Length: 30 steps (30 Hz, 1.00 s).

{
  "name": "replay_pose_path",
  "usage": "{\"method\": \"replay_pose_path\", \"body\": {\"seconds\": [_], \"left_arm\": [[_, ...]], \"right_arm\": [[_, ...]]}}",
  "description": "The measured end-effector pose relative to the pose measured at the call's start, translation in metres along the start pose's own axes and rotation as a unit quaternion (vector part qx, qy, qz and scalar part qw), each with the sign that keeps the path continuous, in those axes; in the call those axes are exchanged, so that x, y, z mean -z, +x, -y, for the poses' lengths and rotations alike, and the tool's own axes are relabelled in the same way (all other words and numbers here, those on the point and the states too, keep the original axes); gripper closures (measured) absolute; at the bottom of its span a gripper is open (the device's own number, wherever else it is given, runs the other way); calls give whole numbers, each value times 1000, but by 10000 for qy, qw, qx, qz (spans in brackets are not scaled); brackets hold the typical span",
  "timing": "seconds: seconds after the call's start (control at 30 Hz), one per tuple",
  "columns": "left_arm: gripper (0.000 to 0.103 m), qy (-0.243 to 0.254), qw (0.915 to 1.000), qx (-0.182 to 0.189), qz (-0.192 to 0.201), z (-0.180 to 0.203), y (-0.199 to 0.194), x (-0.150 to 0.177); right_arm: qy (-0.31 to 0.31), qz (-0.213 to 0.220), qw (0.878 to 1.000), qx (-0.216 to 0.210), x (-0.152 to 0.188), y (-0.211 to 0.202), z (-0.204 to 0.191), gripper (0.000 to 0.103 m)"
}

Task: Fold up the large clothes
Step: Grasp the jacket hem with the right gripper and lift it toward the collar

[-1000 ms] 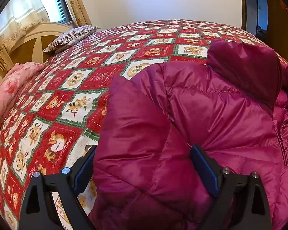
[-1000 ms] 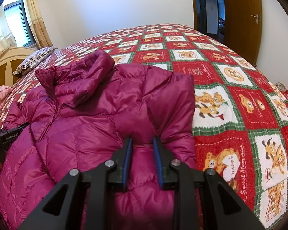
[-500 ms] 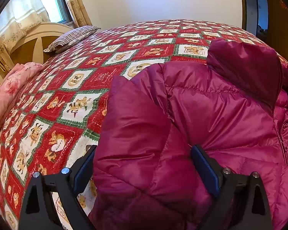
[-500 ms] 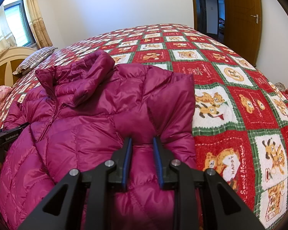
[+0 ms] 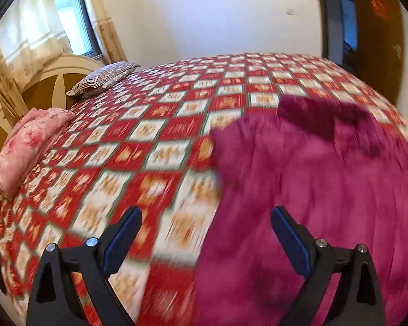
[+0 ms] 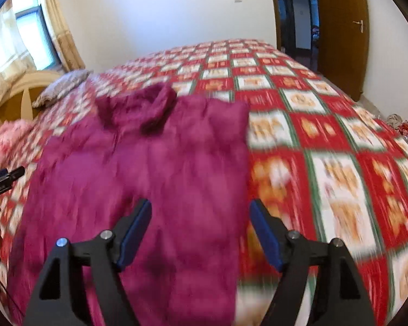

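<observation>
A magenta puffer jacket (image 6: 160,163) lies on the bed, sleeves folded in and collar (image 6: 147,106) toward the far side; both views are motion-blurred. My right gripper (image 6: 201,218) hovers above the jacket's near right part. Its jaws are opening, and the blue pads (image 6: 134,231) press on nothing. My left gripper (image 5: 206,231) stands open and wide above the jacket's left edge (image 5: 220,190), with mostly quilt showing between its fingers. In the right wrist view the left gripper's tip (image 6: 5,176) shows at the left border.
A red, white and green patchwork quilt (image 6: 326,135) covers the bed. A striped pillow (image 5: 103,78) and a folded pink blanket (image 5: 27,146) lie by the wooden headboard (image 5: 54,81). A brown door (image 6: 340,27) stands open at the far right, with clutter (image 6: 402,127) on the floor.
The right gripper has let go of the jacket fold and its jaws have spread. Both grippers have pulled back and up from the jacket. The left one no longer straddles the folded sleeve.
</observation>
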<state>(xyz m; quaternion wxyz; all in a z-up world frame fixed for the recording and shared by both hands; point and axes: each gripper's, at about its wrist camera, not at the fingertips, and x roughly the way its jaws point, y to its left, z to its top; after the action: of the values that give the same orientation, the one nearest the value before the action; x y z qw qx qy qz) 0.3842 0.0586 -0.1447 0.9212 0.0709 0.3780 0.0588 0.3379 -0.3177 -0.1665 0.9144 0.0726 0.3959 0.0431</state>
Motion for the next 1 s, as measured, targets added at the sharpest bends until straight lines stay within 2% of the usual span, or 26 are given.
{"method": "replay_pose_path", "body": {"seconds": [0.2,0.3,0.43,0.7,0.77,0.8,0.83,0.87,0.9,0.93,0.97,1.0], "left_arm": [[7,8,9996,153,-256,-51,-51,102],[7,-134,9993,169,-306,-69,-76,142],[7,-192,9985,336,-395,-71,-92,178],[7,110,9968,558,-566,-48,-93,194],[7,221,9958,643,-614,-45,-89,199],[8,215,9956,706,-578,-45,-88,201],[19,201,9949,822,-548,-45,-87,203],[39,172,9930,1042,-534,-46,-88,204],[48,157,9914,1201,-497,-46,-90,203],[70,242,9918,1174,-443,-43,-93,202],[82,380,9921,1114,-423,-40,-95,201],[86,495,9926,1040,-391,-37,-99,201]], "right_arm": [[35,-270,9994,193,80,-56,12,26],[48,-325,9992,245,105,-77,14,26],[-19,-206,9990,389,135,-102,8,26],[-2,-415,9989,197,174,-116,-1,26],[-39,-545,9985,91,182,-116,-3,37],[2,-539,9985,33,183,-116,-3,39],[-2,-533,9986,-1,186,-117,-3,48],[-74,-536,9985,-22,186,-117,-5,66],[-129,-530,9985,-45,184,-118,-8,76],[-145,-540,9983,-136,184,-119,-11,87],[-151,-582,9979,-227,184,-119,-14,89],[-205,-613,9976,-232,186,-119,-18,89]]}}
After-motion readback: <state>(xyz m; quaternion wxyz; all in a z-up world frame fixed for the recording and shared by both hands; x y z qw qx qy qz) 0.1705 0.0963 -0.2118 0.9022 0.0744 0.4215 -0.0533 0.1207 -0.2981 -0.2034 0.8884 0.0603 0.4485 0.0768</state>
